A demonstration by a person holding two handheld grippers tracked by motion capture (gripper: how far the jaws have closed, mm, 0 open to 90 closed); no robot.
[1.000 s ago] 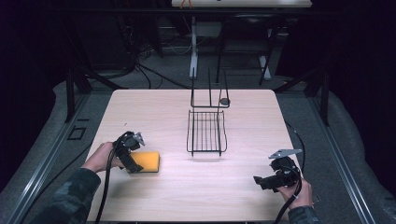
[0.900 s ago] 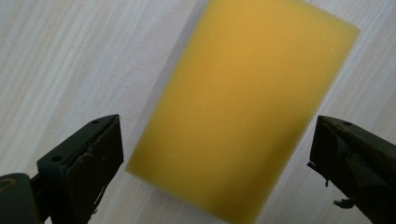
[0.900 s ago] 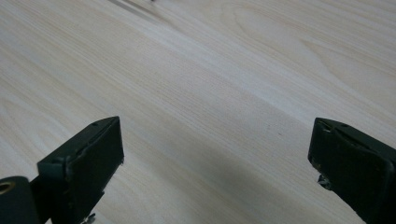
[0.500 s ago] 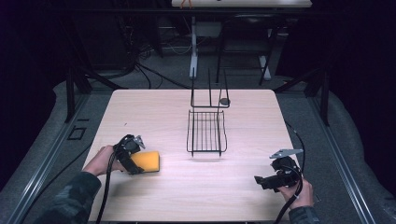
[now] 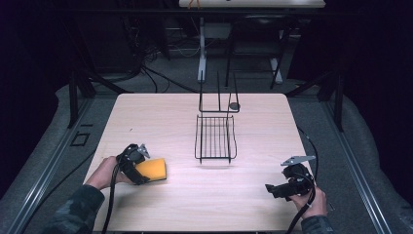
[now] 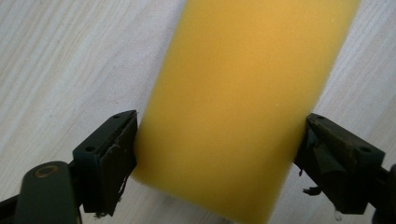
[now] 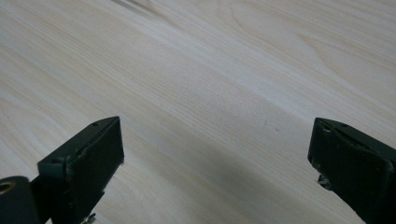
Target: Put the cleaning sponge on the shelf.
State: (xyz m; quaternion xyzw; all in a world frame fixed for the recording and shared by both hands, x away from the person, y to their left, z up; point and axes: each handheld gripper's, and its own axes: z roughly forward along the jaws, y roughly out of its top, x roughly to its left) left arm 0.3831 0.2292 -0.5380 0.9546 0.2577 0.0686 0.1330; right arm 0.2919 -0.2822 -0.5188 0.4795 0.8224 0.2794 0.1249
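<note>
left gripper (image 6: 219, 154) | jaws straddle the yellow sponge (image 6: 243, 107), each touching a long side, set for a squeeze | sponge lies flat on table (image 5: 204, 200), between the jaws | right gripper (image 7: 215, 172) | jaws wide, nothing held, idle over bare wood

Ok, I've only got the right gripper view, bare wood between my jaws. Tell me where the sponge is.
Observer: The yellow sponge lies flat at the near left of the table, between the jaws of the left gripper.
Operator: Tell me if it's gripped.
Observer: In the left gripper view both jaws stand against its long sides. No squeeze shows, so I cannot tell.
Operator: Name what else is on the table.
Observer: A black wire rack stands mid-table, apart from the sponge and from your right gripper.
</note>
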